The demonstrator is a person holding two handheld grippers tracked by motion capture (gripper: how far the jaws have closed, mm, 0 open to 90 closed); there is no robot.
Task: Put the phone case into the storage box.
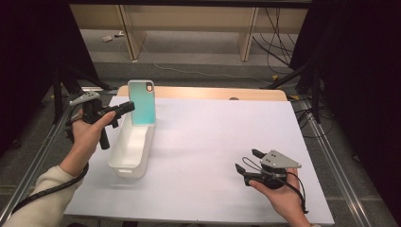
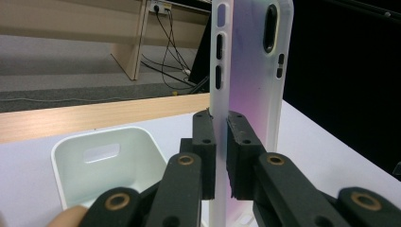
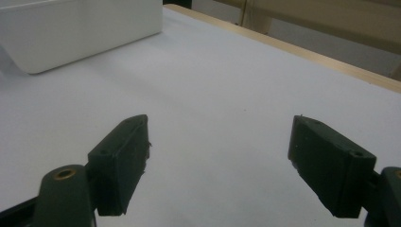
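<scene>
A phone case (image 1: 142, 101), teal in the high view and translucent white with a purple tint (image 2: 246, 71) in the left gripper view, stands upright above the far end of a white bin (image 1: 132, 144). My left gripper (image 1: 128, 108) is shut on the case's lower edge, its pads (image 2: 204, 142) pressing both faces. The bin (image 2: 108, 161) lies below and behind the case. Near the table's front right, my right gripper (image 1: 247, 161) stands open just above the white surface, nothing between its jaws (image 3: 217, 165).
A white sheet (image 1: 222, 142) covers the table, with a wooden strip (image 1: 213, 92) along the far edge. Cables and wooden furniture legs (image 1: 248, 40) lie on the floor beyond. Metal rails (image 1: 335, 165) flank the table.
</scene>
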